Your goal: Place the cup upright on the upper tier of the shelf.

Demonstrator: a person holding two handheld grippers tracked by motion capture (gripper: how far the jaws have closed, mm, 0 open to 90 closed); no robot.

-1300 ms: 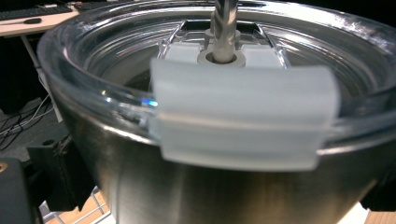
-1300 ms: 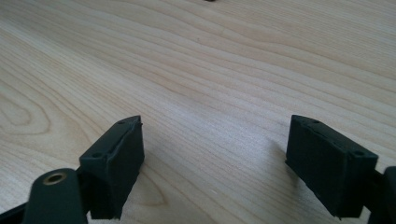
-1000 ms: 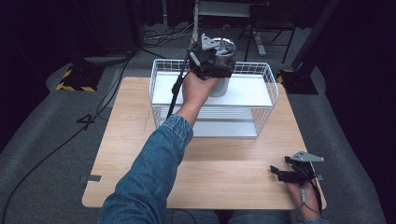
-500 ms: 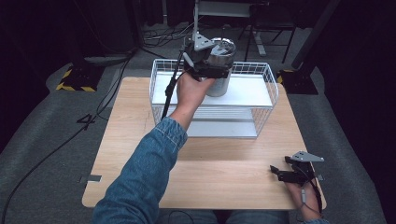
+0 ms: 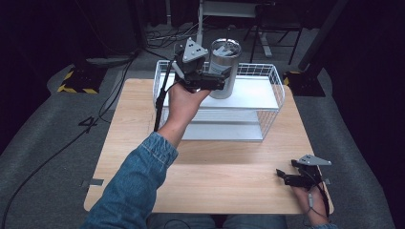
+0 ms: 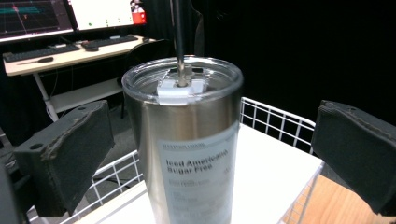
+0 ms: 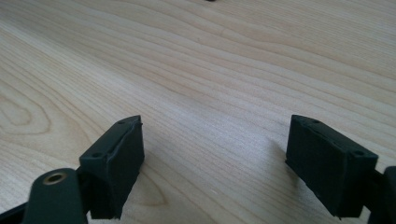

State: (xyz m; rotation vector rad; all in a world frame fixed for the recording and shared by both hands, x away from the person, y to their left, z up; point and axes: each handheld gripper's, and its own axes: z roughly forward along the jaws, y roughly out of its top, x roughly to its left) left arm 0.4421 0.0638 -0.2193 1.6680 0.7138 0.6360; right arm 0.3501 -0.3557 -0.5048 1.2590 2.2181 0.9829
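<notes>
- Two pads of the left tongs now stand wide on either side of the steel tumbler, with a gap showing on each side in the left gripper view; neither pad touches the metal.
- Over the last second the left hand has drifted a little leftward and lifted slightly in the high view, while the tumbler has kept its place: upright on the white shelf inside the wire basket, toward its far left part.
- My reading is that this is either the final approach before a grasp or the first moment after letting go; the pictures alone do not settle which. The cup stands steady without support.
- A clear lid with a straw through a white fitting tops the tumbler, so a squeeze on the wall below the lid looks safest.
- The right tongs rest wide and empty on the wooden bench near its right front corner, unchanged across the second, well apart from the basket.
</notes>
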